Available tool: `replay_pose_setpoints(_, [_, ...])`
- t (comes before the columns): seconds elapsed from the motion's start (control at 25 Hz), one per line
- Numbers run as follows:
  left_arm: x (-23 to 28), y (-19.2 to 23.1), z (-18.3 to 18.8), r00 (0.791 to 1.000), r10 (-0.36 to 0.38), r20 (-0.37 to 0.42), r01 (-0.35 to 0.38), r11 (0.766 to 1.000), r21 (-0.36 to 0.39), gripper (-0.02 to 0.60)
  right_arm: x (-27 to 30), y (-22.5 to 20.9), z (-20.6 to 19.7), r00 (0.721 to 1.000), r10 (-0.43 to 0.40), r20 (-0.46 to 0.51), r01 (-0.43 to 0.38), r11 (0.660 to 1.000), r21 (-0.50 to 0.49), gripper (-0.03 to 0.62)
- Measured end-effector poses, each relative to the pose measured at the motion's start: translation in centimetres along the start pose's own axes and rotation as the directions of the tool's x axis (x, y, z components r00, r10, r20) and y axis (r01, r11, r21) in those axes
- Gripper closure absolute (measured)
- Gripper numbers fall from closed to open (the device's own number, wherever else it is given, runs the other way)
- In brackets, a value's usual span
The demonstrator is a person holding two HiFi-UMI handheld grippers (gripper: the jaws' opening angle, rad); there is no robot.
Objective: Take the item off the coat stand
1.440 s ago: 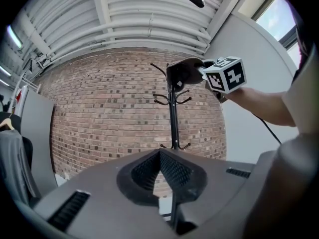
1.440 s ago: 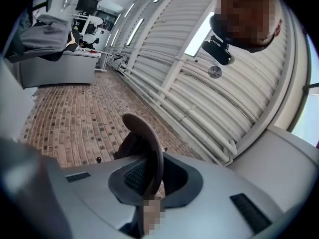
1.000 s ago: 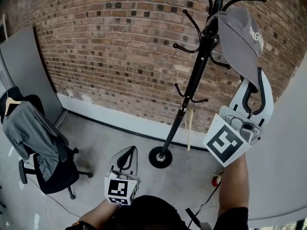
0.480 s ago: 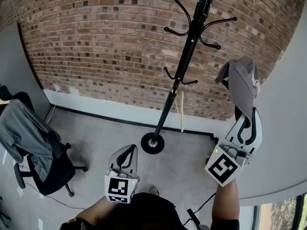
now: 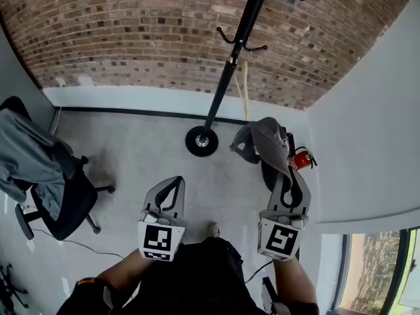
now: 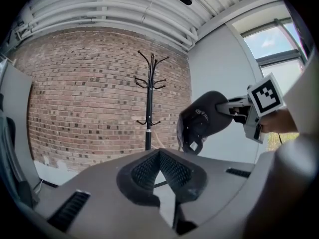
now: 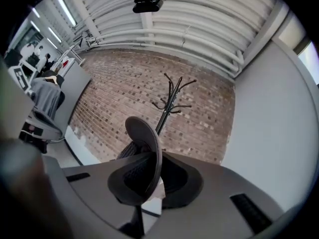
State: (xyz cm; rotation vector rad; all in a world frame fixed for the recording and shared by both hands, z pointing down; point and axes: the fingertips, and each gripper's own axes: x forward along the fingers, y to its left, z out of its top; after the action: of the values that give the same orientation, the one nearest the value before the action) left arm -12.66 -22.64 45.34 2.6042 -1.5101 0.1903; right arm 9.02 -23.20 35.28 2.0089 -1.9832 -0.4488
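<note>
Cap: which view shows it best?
Left gripper view: the whole cap shows side-on, clamped in the right gripper. Head view sees it from above, foreshortened. Right gripper view shows only its brim edge-on between the jaws.

Grey floor (image 5: pixel 144 149), coat stand (image 5: pixel 228 77) and wheeled office chair (image 5: pixel 65 202) standing on it, well apart

An office chair (image 5: pixel 69 205) draped with a grey jacket (image 5: pixel 26 159) stands well left of the left gripper (image 5: pixel 172 184). A red fire extinguisher (image 5: pixel 302 159) sits just right of the right gripper (image 5: pixel 287 174). A brick wall (image 5: pixel 131 31) is ahead.
</note>
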Motion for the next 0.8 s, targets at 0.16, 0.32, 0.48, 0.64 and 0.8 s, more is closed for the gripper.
replay_pose_setpoints(0.16, [-1.7, -1.9, -1.9, 1.0, -0.009, -0.021, 0.007, 0.998, -0.061, 0.563, -3.7, 1.9, -4.0, 0.992, 0.094, -0.086, -0.091, 0.995, 0.03, 0.562])
replay_pose_setpoints(0.32, [-3.6, -4.9, -3.1, 0.999, -0.004, -0.037, 0.001, 0.998, -0.063, 0.563, -7.3, 2.2, -7.3, 0.971, 0.152, -0.184, -0.145, 0.988, 0.051, 0.562])
replay_pose_setpoints(0.48, [-5.6, -9.4, -3.2, 0.999, 0.03, -0.034, -0.032, 0.999, -0.042, 0.563, -11.4, 0.2, -8.3, 0.963, 0.2, -0.181, -0.191, 0.979, 0.066, 0.562])
replay_pose_setpoints(0.64, [-8.2, -15.3, -2.6, 0.996, 0.083, -0.009, -0.083, 0.996, -0.005, 0.563, -16.5, -3.0, -8.7, 0.961, 0.262, -0.09, -0.255, 0.963, 0.084, 0.562])
replay_pose_setpoints(0.8, [-11.7, -21.4, -2.7, 0.989, 0.15, -0.005, -0.15, 0.989, 0.012, 0.563, -22.2, -6.7, -11.2, 0.946, 0.316, -0.067, -0.306, 0.944, 0.125, 0.562])
